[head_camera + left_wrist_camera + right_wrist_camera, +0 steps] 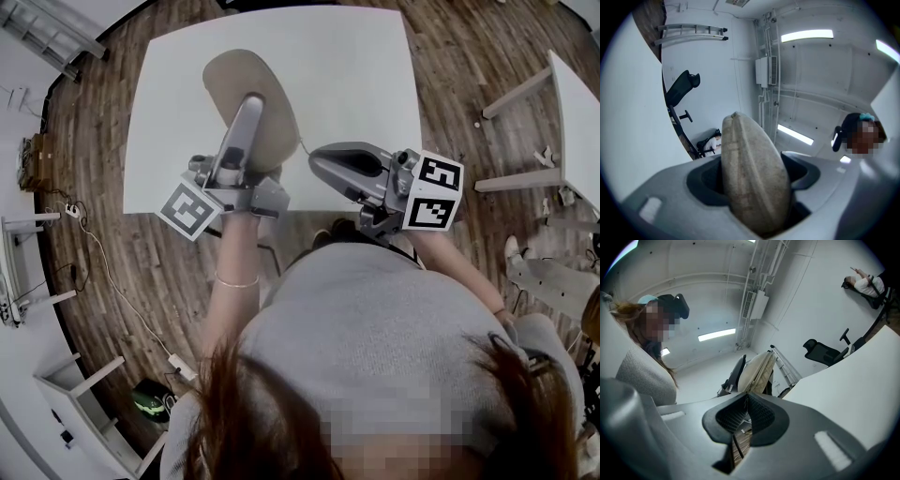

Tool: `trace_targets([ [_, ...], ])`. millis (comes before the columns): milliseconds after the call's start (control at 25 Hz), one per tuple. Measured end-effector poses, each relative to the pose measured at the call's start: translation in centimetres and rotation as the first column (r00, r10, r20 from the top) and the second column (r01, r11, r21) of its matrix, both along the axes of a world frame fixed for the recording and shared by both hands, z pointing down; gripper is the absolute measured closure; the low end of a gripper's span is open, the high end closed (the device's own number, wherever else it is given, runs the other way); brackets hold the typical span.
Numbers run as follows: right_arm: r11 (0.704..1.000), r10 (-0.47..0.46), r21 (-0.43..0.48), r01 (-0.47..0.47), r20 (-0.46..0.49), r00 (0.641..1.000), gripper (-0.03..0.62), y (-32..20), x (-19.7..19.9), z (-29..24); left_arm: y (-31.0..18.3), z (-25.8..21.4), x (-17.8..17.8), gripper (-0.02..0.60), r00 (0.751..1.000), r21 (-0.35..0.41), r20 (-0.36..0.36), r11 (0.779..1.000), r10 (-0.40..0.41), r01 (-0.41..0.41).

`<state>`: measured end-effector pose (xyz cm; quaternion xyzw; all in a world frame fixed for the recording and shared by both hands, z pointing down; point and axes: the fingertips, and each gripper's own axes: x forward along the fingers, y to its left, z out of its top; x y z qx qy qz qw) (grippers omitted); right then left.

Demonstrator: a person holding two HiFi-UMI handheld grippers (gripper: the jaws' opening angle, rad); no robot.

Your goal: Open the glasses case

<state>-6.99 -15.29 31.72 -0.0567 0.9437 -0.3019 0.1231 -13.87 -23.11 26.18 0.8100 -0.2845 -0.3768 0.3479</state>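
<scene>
Beige case (750, 154) clamped in left gripper (757, 183)

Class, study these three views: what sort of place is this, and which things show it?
Probably an office-like lab or workroom: a plain white table on a wood floor, a black office chair, and strip lights on a bare white ceiling.

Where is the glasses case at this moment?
In the head view the glasses case is left of centre, over the white table, held by the left gripper, with the right gripper just to its right.
</scene>
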Motion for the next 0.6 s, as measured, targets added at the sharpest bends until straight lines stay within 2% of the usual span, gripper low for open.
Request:
trace_targets([
  [240, 0.999, -0.028, -0.018, 0.028, -0.013, 1.0, 0.585, 0.6, -0.6, 0.5, -0.3, 0.3, -0.4, 0.239, 1.0, -0.019, -0.007, 0.999, -0.026, 0.026],
  [600, 0.998, -0.059, -0.021, 0.058, -0.041, 0.997, 0.585, 0.9, -0.7, 1.1, -1.2, 0.7, 0.2, 0.239, 1.0, -0.025, 0.001, 0.999, -0.026, 0.026],
])
